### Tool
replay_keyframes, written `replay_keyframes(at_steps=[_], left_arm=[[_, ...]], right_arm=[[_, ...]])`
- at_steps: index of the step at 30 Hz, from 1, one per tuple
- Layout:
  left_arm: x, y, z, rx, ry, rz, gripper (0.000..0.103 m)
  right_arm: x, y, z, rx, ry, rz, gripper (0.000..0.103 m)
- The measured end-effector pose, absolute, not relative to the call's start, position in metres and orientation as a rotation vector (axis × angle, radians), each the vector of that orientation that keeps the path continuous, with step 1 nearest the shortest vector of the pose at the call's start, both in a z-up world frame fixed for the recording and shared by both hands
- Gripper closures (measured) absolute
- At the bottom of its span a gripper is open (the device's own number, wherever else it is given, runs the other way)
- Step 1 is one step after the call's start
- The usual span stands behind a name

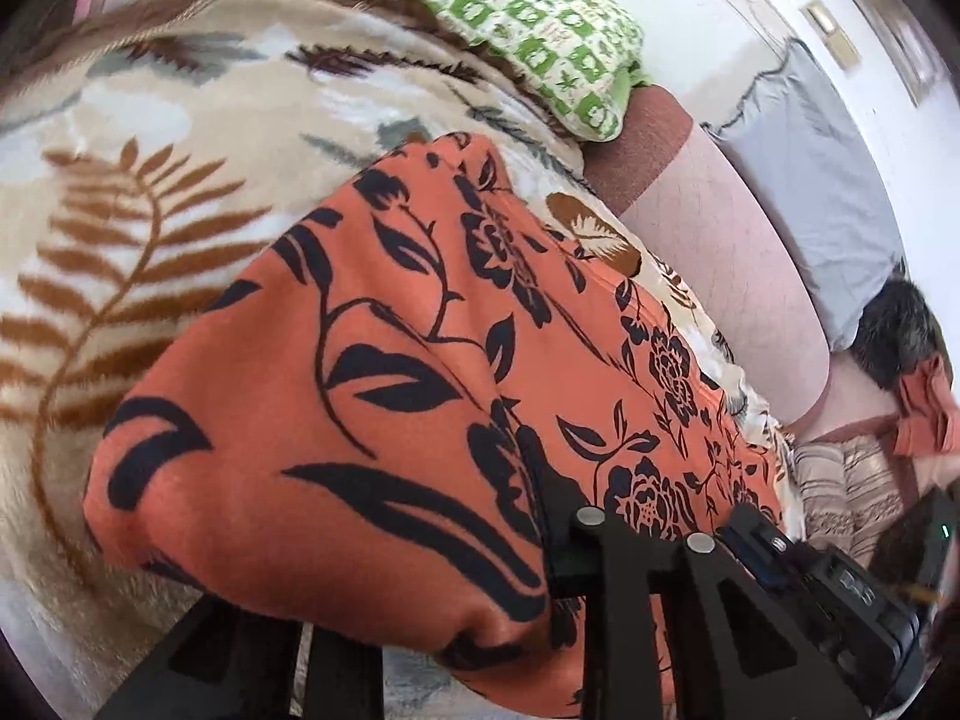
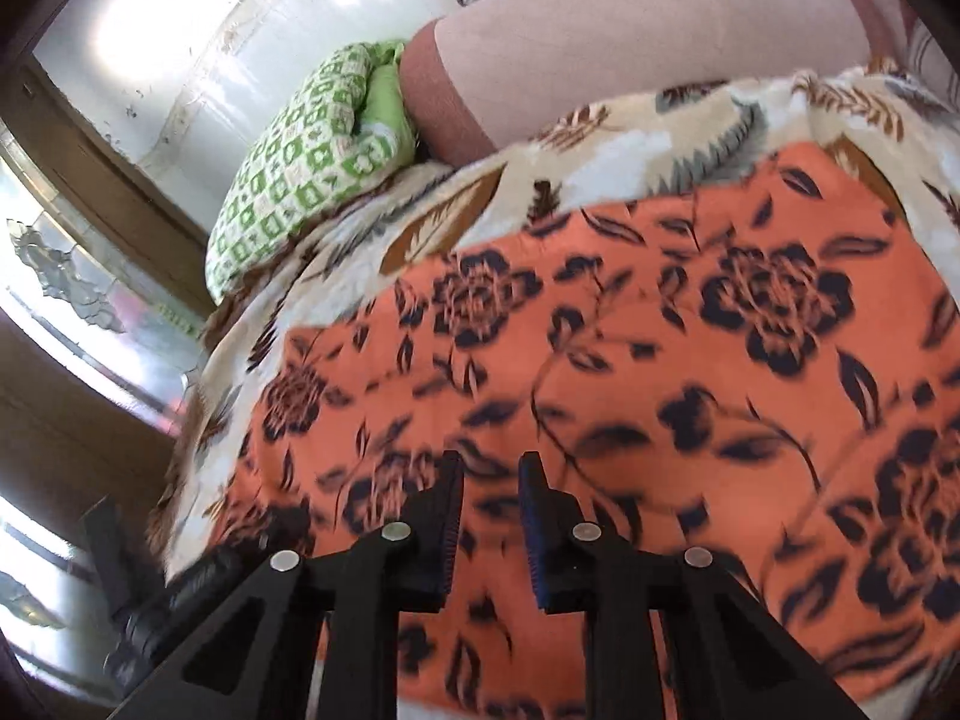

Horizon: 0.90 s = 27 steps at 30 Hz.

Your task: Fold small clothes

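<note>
An orange garment with a black flower print (image 1: 384, 372) lies on a beige leaf-patterned blanket (image 1: 120, 192). In the left wrist view a fold of this cloth is draped over my left gripper (image 1: 528, 546) and hides its left finger; the jaws are closed on the cloth. In the right wrist view the same garment (image 2: 660, 372) spreads flat under my right gripper (image 2: 491, 480). Its two fingers stand apart with a narrow gap, empty, just above the cloth's near edge.
A green-and-white patterned pillow (image 1: 540, 30) lies at the blanket's far end; it also shows in the right wrist view (image 2: 300, 162). A pink and brown sofa back (image 1: 720, 228) runs along the side. Grey cloth (image 1: 804, 174) and other clothes (image 1: 924, 414) sit beyond it.
</note>
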<state>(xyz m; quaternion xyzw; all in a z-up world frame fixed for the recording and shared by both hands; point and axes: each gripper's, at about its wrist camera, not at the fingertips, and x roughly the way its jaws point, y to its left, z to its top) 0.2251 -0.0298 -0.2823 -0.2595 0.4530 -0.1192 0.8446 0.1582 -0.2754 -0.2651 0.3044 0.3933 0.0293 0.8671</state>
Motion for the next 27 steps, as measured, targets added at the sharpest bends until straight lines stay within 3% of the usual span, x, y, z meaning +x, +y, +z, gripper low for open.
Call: replay_keyframes(at_steps=[4, 14, 21, 27], left_arm=[[0.224, -0.034, -0.271, -0.483, 0.915, -0.272, 0.082], [0.201, -0.082, -0.213, -0.169, 0.738, -0.303, 0.083], [0.170, -0.158, -0.177, 0.026, 0.605, -0.385, 0.083], [0.161, -0.248, -0.177, 0.116, 0.628, -0.503, 0.083]], right_arm=[[0.184, -0.262, -0.296, 0.619, 0.962, 0.082, 0.084], [0.177, -0.283, -0.292, 0.703, 0.965, 0.181, 0.084], [0.139, -0.379, -0.257, 0.797, 0.755, 0.083, 0.084], [0.104, -0.470, -0.253, 0.934, 0.645, -0.042, 0.081]])
